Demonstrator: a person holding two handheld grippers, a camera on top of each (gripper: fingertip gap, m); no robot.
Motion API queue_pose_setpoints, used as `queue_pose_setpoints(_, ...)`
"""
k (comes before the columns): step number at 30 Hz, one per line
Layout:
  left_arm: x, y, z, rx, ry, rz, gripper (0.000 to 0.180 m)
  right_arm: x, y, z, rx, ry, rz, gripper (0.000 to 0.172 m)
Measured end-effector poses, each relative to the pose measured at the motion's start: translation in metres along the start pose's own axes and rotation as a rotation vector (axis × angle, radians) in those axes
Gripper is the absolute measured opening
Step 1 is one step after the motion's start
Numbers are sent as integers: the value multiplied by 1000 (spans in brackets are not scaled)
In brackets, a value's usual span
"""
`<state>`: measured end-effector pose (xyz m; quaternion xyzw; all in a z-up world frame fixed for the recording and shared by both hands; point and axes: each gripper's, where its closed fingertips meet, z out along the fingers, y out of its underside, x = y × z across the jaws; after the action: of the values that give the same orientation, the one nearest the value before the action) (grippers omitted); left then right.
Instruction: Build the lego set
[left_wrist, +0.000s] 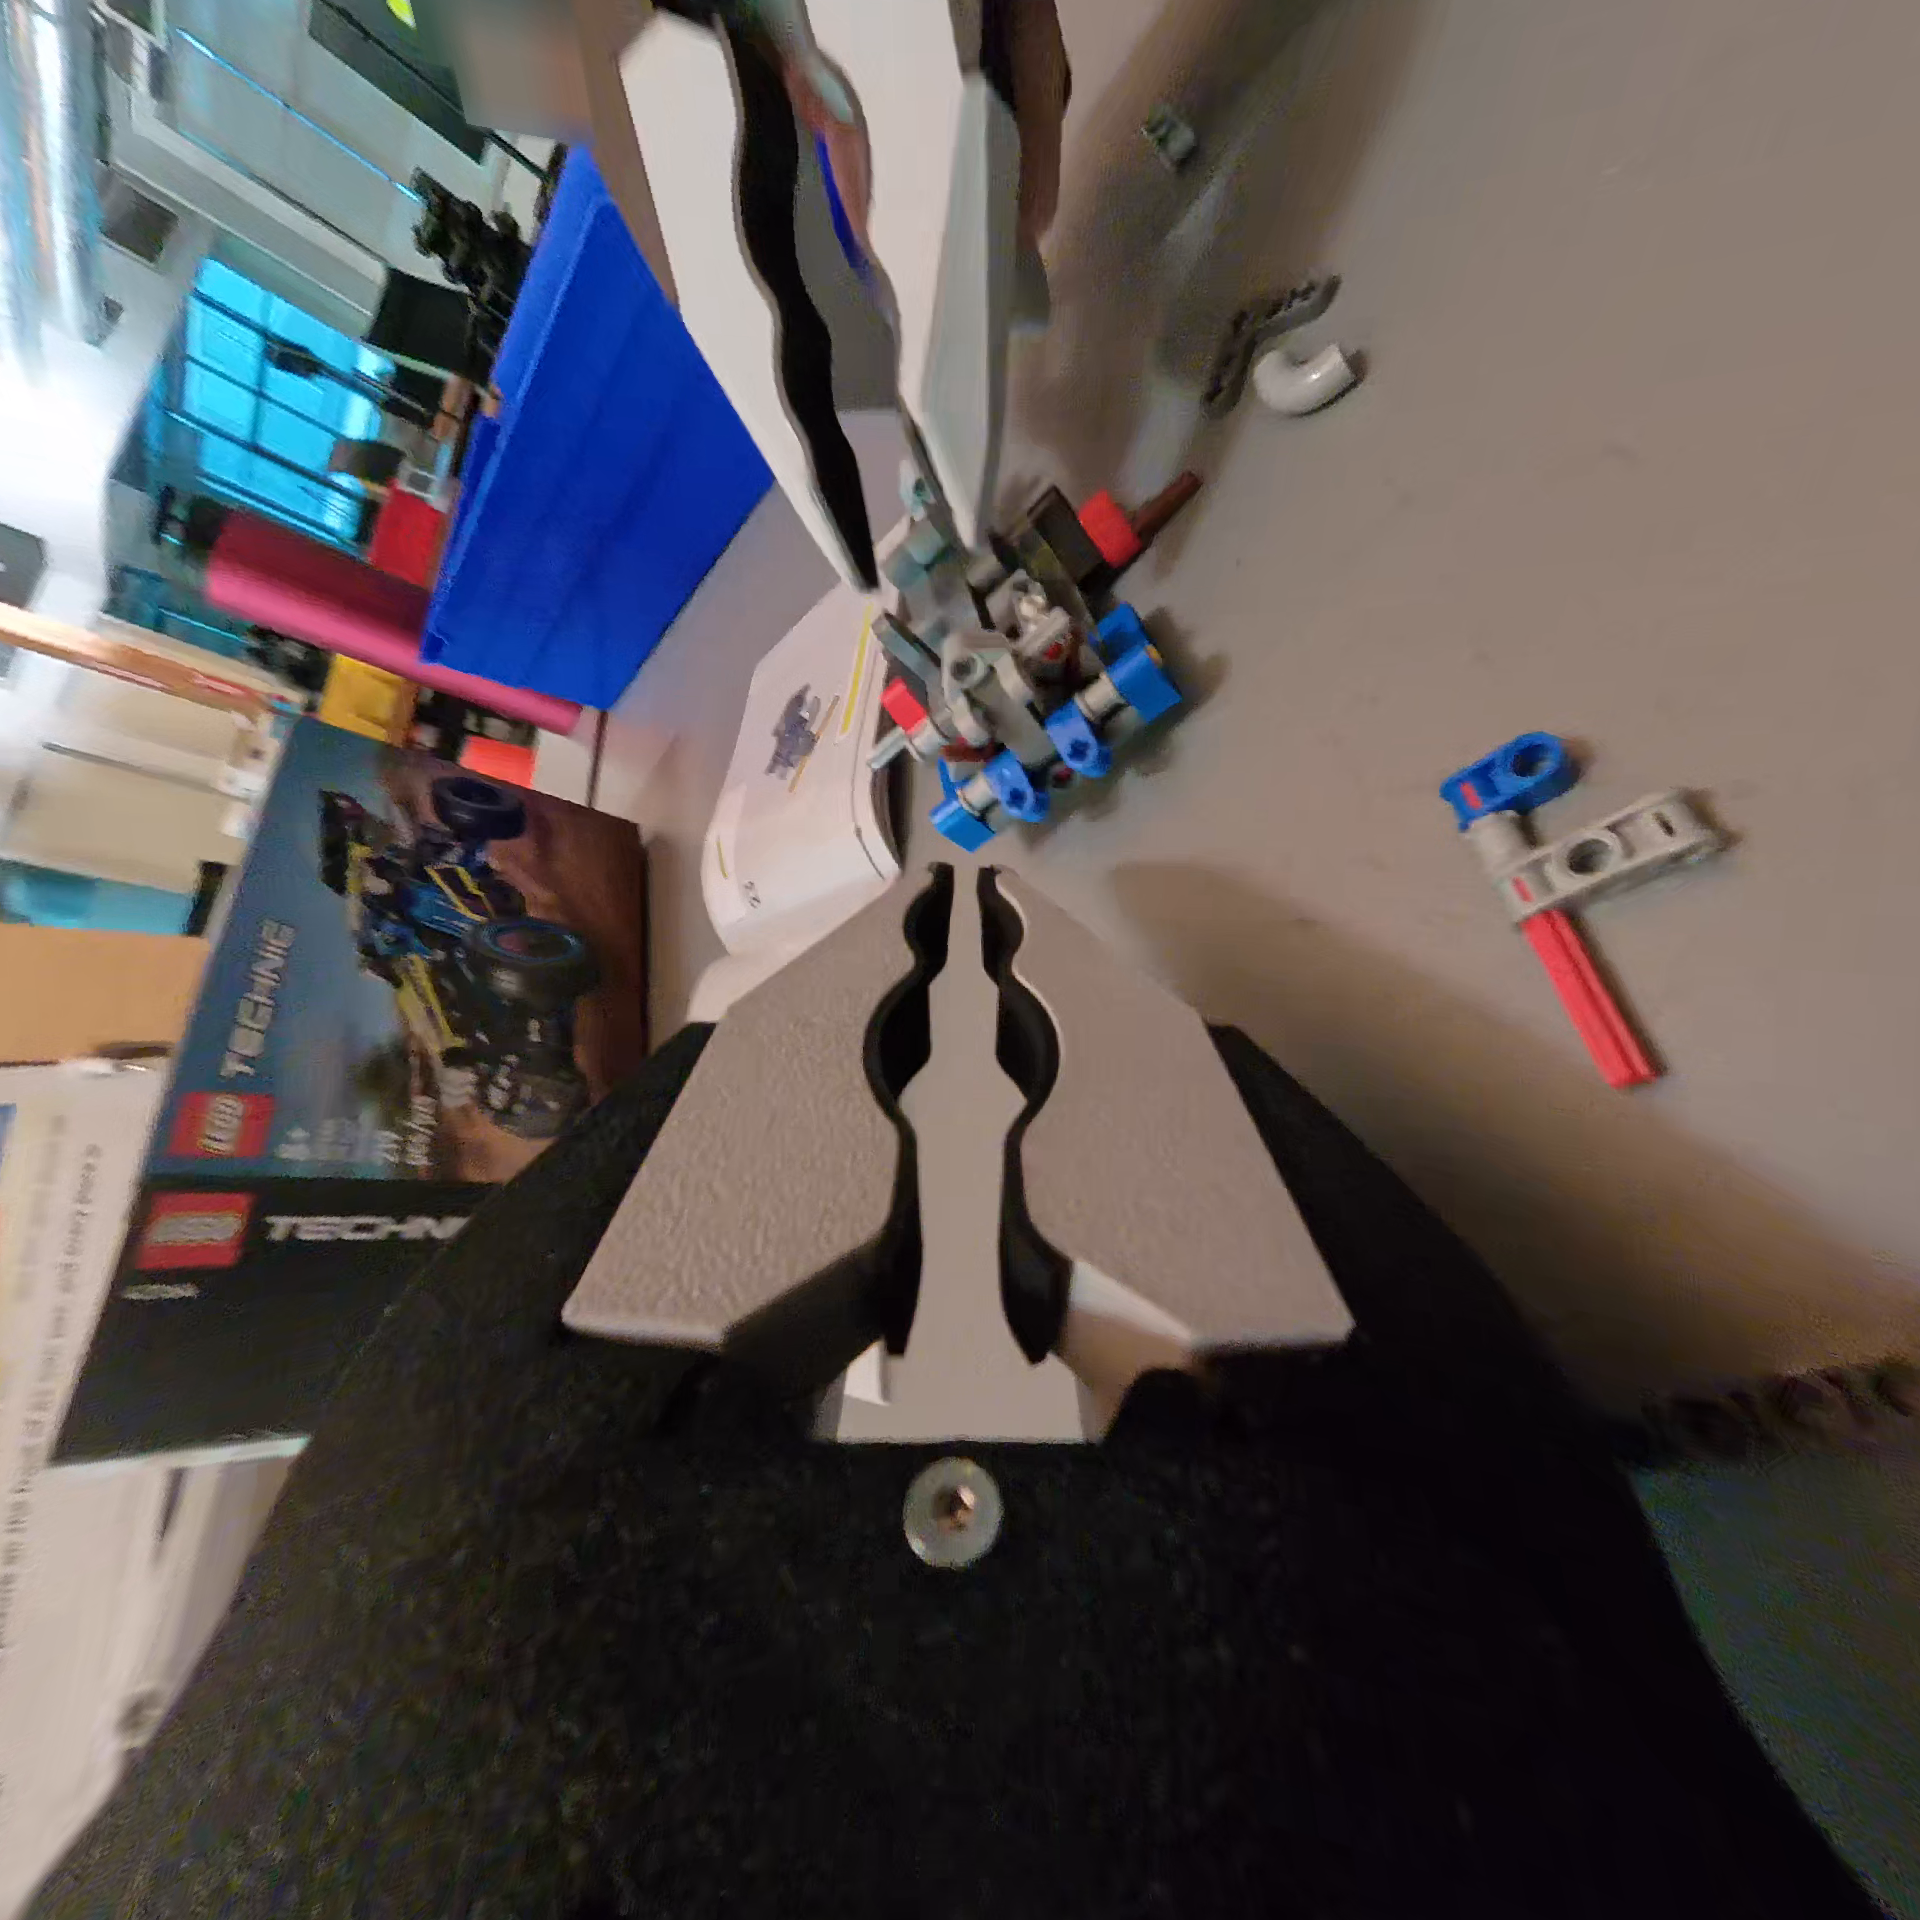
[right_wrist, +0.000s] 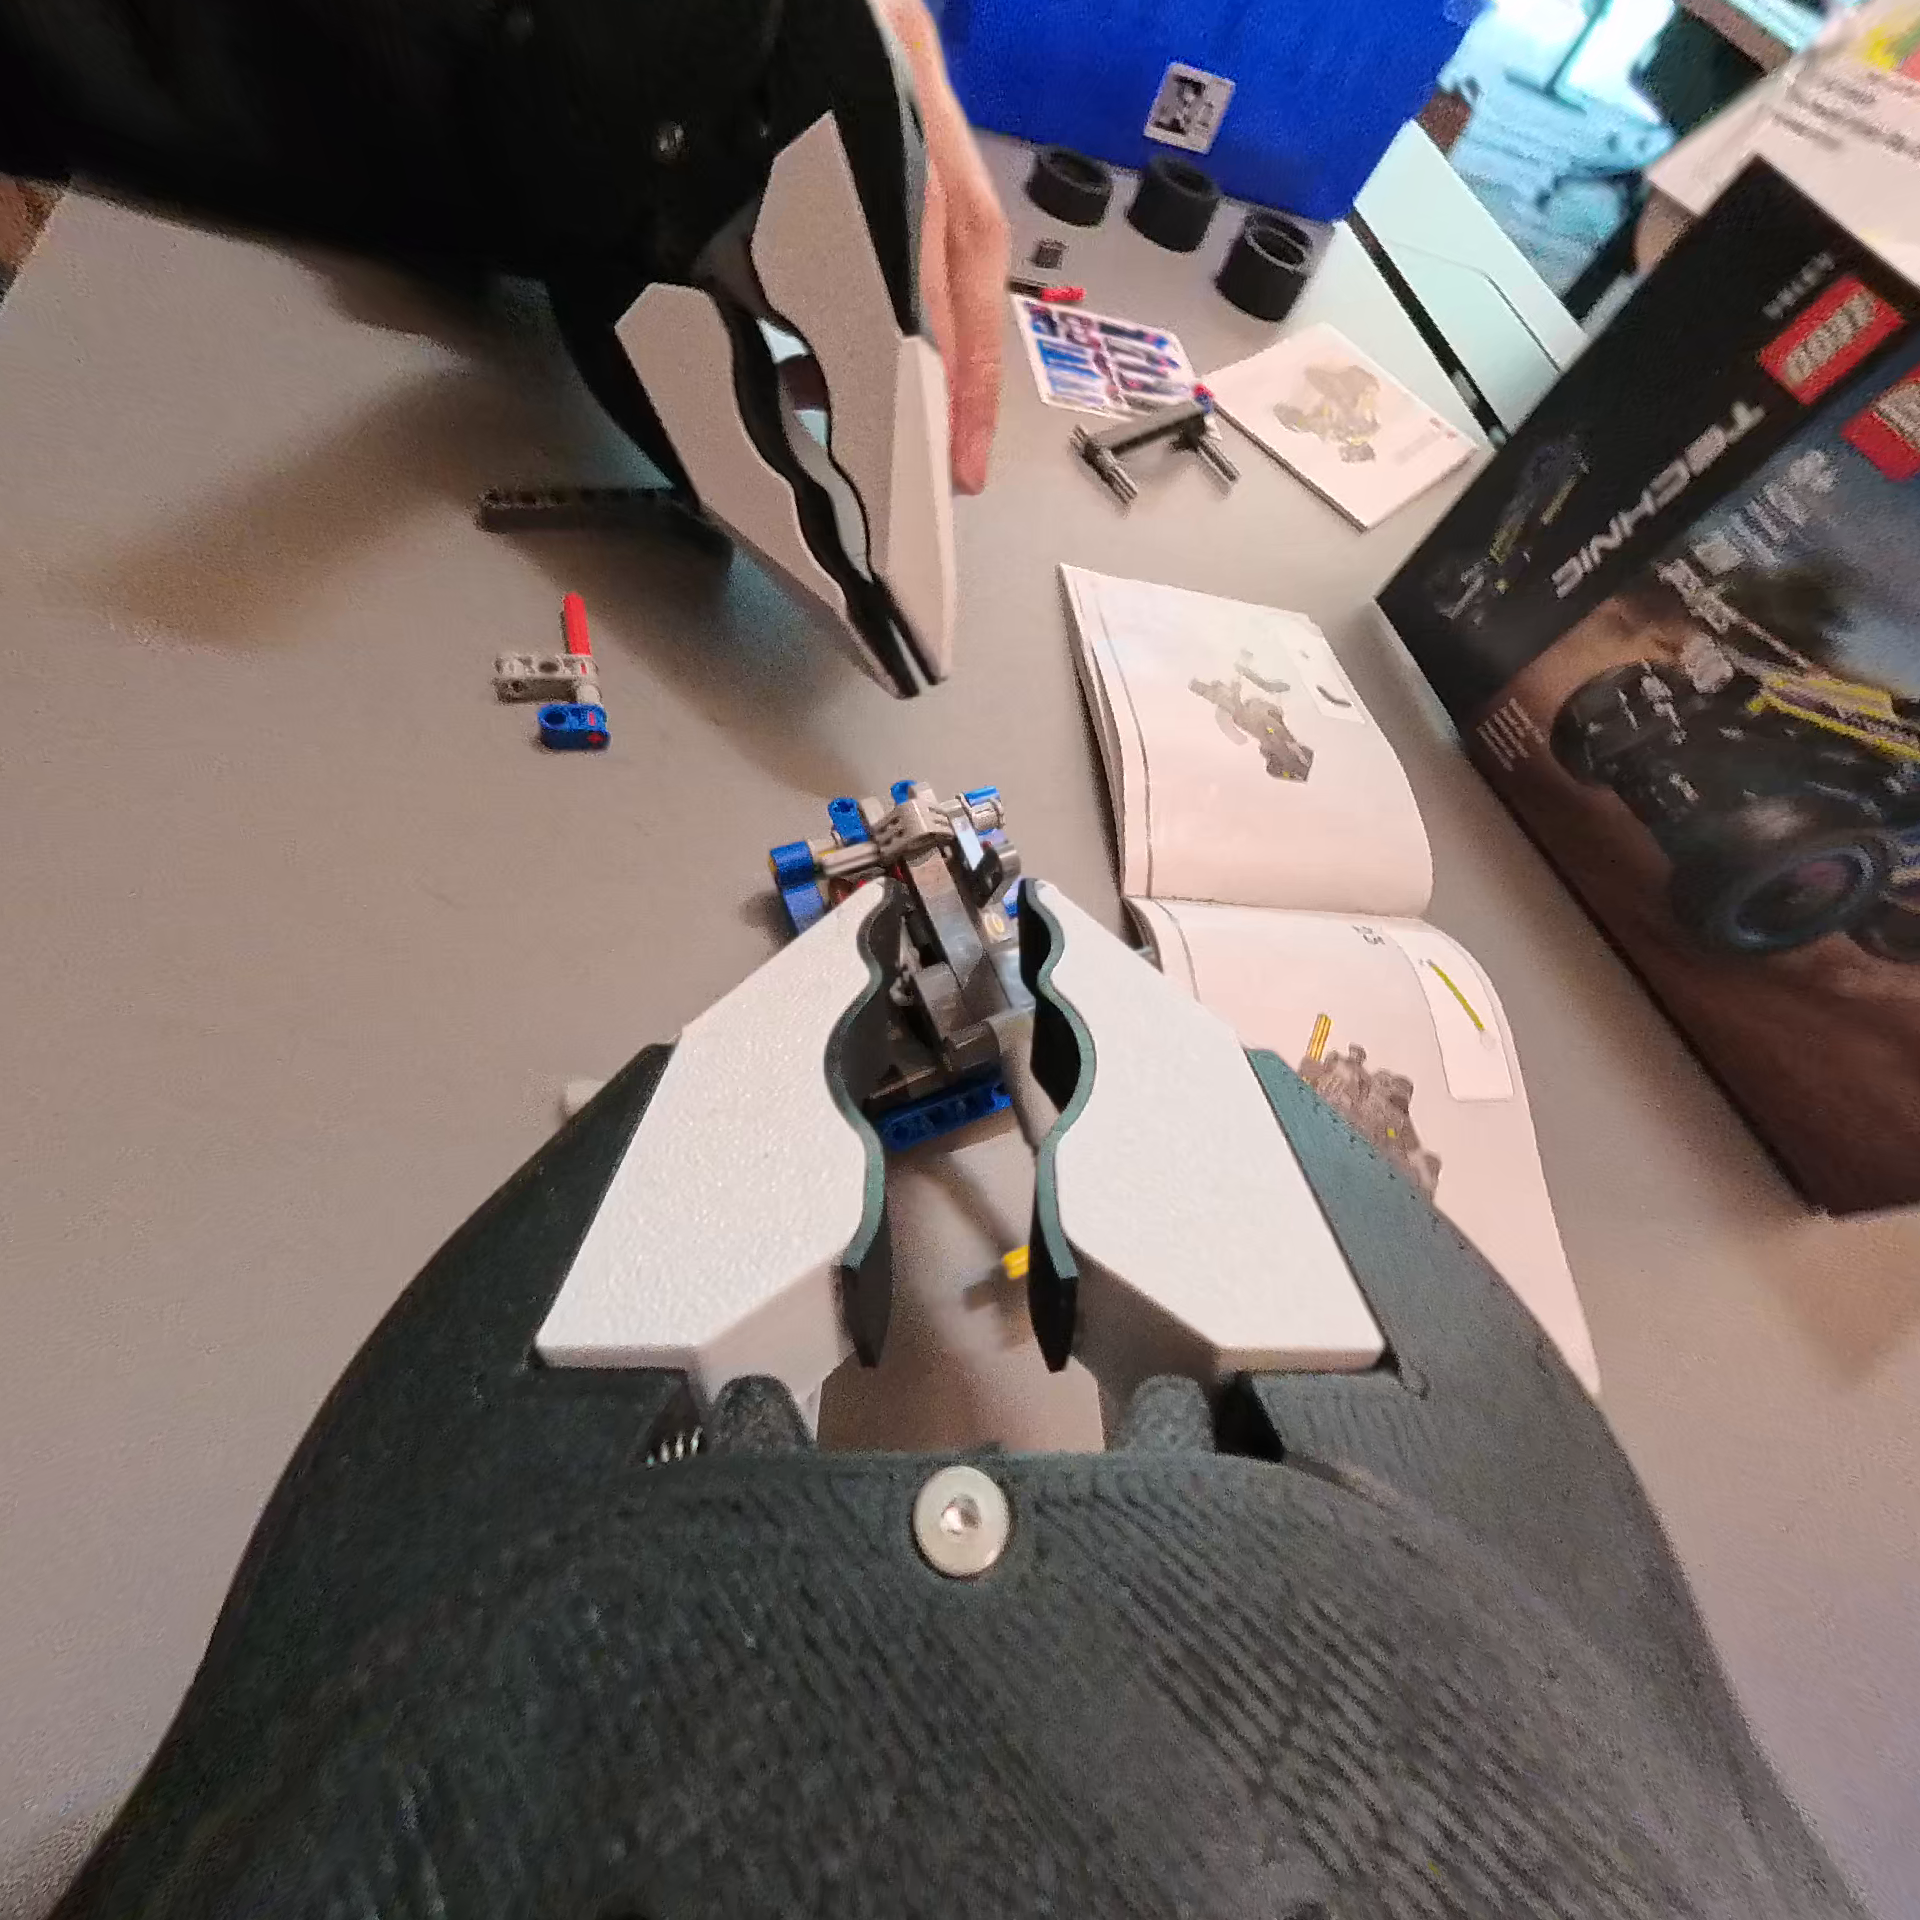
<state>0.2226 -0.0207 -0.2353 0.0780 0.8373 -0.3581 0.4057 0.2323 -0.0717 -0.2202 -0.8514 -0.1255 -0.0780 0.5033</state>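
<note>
Right wrist view: right gripper (right_wrist: 951, 904) at frame centre, pads clamped on grey/blue toy-brick assembly (right_wrist: 935, 935) sitting on grey table (right_wrist: 260, 987). Left gripper (right_wrist: 909, 675) above centre, fingers nearly together w/ only a thin slit, nothing between, hovering just beyond assembly. Open instruction booklet (right_wrist: 1247, 810) right of centre; product box (right_wrist: 1714, 727) at right edge. Small red-axle piece w/ blue connector (right_wrist: 561, 675) at mid-left, well apart.

Wrist views face each other — sharing brick model (left_wrist: 1023, 675); close
</note>
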Motion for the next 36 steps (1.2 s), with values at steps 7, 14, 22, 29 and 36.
queue_pose_setpoints(7,4,13,-2,-27,31,-114,7,-1,0,2,-148,368,295,24)
queue_pose_setpoints(14,4,24,0,-56,17,-124,6,-19,2,18,-198,460,433,24)
queue_pose_setpoints(22,4,25,-1,-51,14,-121,6,-14,11,19,-277,587,306,3)
queue_pose_setpoints(29,5,25,-1,-47,16,-120,6,-6,15,14,-456,680,-87,2)
queue_pose_setpoints(36,8,27,0,-59,23,-102,6,1,20,8,-589,735,-351,3)
